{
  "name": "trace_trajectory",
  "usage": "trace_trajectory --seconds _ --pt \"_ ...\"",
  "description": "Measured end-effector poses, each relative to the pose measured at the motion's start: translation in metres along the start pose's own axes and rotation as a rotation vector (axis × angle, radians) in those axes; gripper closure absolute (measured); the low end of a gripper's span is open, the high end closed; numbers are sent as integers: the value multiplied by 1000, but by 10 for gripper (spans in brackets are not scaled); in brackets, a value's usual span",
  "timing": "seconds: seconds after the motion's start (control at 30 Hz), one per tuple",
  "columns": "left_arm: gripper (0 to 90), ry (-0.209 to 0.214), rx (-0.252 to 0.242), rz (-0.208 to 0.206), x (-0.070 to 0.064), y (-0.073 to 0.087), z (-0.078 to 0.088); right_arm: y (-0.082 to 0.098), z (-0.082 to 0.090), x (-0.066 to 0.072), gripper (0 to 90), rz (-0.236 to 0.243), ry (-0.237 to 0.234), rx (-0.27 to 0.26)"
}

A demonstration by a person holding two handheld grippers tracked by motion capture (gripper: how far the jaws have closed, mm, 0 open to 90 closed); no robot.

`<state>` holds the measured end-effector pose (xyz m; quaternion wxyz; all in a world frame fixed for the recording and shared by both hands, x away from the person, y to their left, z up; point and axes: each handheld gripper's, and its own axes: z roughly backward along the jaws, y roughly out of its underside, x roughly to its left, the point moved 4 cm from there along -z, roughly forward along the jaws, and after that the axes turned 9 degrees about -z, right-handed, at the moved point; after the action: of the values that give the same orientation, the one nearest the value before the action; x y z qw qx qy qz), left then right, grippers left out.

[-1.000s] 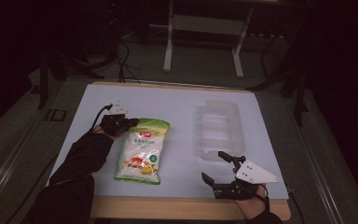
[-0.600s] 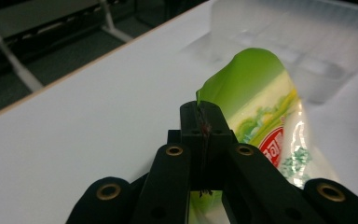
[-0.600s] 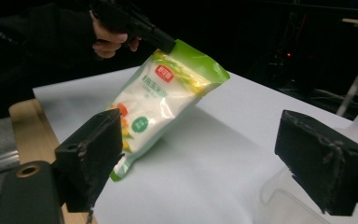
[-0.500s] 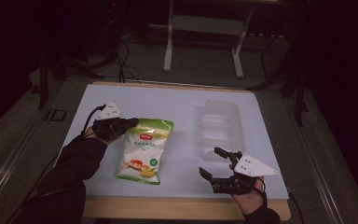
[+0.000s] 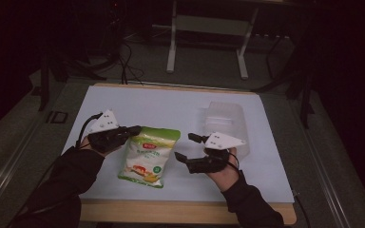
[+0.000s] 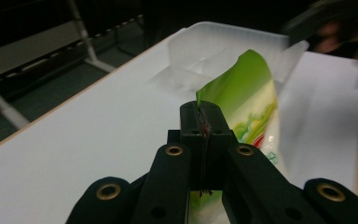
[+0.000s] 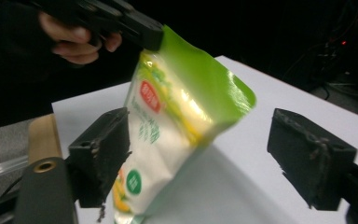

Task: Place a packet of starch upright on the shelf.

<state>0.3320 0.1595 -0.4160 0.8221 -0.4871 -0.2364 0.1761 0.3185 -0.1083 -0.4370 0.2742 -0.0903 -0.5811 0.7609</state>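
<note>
Pinching the green snack bag [image 5: 147, 154] by its far left corner, left claw [image 5: 132, 129] held tight, right claw [image 5: 186, 146] wide apart just right of it, clear tray [image 5: 223, 121] far right on the table [image 5: 138, 102].

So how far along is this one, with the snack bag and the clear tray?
Done: the left gripper has its jaws shut on the green top edge of the snack bag, lifting that corner. In hand: the right gripper sits beside the bag with its jaws open, the bag between them in the right gripper view, not yet clamped. Left: the clear tray looks empty, so if the bag goes there, that move hasn't begun.
</note>
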Motion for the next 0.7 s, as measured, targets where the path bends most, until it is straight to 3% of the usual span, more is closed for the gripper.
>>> trace_trajectory --seconds 0.2,0.3,0.37,0.53,0.7 --pt "900 26 -27 9 -4 2 6 9 -36 -7 226 -50 -30 68" --pt "900 32 -33 10 -5 2 7 11 -46 -5 320 -62 -71 97" --pt "900 28 -32 7 -5 2 7 11 -50 -3 476 -57 -84 116" --pt "900 32 -31 -3 -6 2 8 11 -53 2 724 -35 -125 149" --pt "900 32 -37 6 -5 3 10 9 -54 2 788 -11 -152 166"
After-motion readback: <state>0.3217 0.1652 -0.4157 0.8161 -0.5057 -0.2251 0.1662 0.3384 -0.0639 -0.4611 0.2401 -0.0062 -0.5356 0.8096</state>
